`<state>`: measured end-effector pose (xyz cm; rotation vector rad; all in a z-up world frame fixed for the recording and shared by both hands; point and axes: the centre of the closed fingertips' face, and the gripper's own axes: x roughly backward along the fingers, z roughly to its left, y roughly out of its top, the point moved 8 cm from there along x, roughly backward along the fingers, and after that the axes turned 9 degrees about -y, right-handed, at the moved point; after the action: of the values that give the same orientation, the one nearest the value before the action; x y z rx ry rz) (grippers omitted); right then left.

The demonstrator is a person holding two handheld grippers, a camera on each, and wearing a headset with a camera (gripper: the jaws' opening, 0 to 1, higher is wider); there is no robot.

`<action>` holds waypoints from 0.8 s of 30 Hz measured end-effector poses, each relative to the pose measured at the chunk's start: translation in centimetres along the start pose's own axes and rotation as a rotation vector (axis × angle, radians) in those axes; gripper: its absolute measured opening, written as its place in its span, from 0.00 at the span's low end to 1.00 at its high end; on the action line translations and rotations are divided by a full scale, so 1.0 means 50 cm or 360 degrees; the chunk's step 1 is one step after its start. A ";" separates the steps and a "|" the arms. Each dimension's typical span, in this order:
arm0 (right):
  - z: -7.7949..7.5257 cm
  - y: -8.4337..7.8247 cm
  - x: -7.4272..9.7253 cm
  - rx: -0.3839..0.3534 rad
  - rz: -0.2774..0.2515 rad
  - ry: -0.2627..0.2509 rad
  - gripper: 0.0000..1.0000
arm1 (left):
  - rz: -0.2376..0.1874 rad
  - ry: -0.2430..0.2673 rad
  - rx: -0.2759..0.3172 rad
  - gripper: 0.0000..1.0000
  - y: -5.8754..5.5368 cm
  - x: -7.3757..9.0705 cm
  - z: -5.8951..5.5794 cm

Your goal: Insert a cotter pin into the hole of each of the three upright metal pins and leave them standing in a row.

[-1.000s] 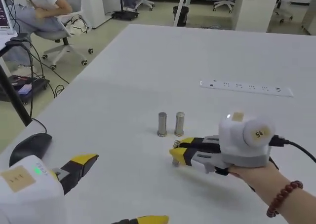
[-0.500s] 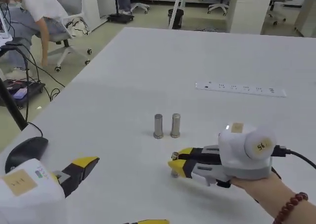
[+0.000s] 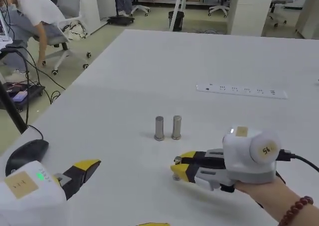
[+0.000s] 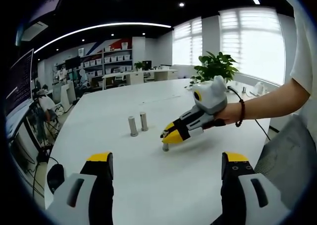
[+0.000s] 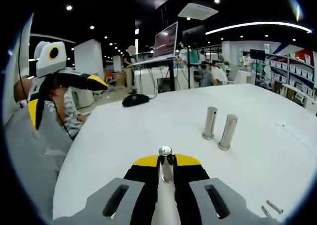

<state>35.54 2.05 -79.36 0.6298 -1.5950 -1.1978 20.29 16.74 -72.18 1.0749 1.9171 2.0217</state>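
Note:
Two upright metal pins (image 3: 159,128) (image 3: 176,127) stand side by side mid-table; the right gripper view has them as the pair (image 5: 210,122) (image 5: 228,131). My right gripper (image 3: 176,169) lies just in front of them, shut on a third metal pin (image 5: 166,168) held upright between its jaws. From the left gripper view that pin (image 4: 165,146) looks close to or touching the table under the right gripper (image 4: 171,133). My left gripper (image 3: 85,168) is at the near left, open and holding nothing (image 4: 166,158). Thin cotter pins (image 5: 271,207) lie on the table beside the right gripper.
A white power strip (image 3: 241,90) lies further back on the right. A black mouse (image 3: 27,154) sits at the table's left edge. The white table (image 3: 124,86) stretches far back. A person on an office chair (image 3: 37,22) is beyond the left edge.
The head camera shifted a little. My right gripper with its pin has drawn slightly back from the two standing pins toward me. The left gripper has barely moved.

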 end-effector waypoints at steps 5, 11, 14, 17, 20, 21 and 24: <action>-0.001 0.007 0.000 -0.0021 -0.0027 0.0006 0.15 | 0.0010 -0.0001 -0.0002 0.90 -0.001 0.000 -0.001; 0.004 0.014 0.003 -0.0031 -0.0039 0.0015 0.20 | 0.0009 0.0000 -0.0001 0.90 -0.001 0.000 -0.003; 0.007 0.016 0.007 -0.0030 -0.0037 0.0017 0.24 | 0.0008 0.0001 -0.0002 0.90 0.000 0.001 -0.003; 0.007 0.018 0.012 -0.0046 -0.0011 0.0017 0.30 | 0.0006 0.0002 -0.0003 0.90 0.000 0.001 -0.004; 0.003 0.021 0.022 -0.0043 0.0000 0.0003 0.34 | -0.0001 0.0003 -0.0003 0.91 0.001 0.001 -0.005; 0.002 0.022 0.025 -0.0052 0.0003 0.0002 0.34 | 0.0000 0.0004 -0.0003 0.91 0.001 0.001 -0.005; -0.002 0.022 0.034 -0.0061 0.0022 -0.0007 0.38 | 0.0001 0.0003 -0.0005 0.92 0.002 0.002 -0.007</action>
<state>35.18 1.00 -77.67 0.5908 -1.5741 -1.2174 20.08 16.50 -72.04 1.0733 1.9142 2.0263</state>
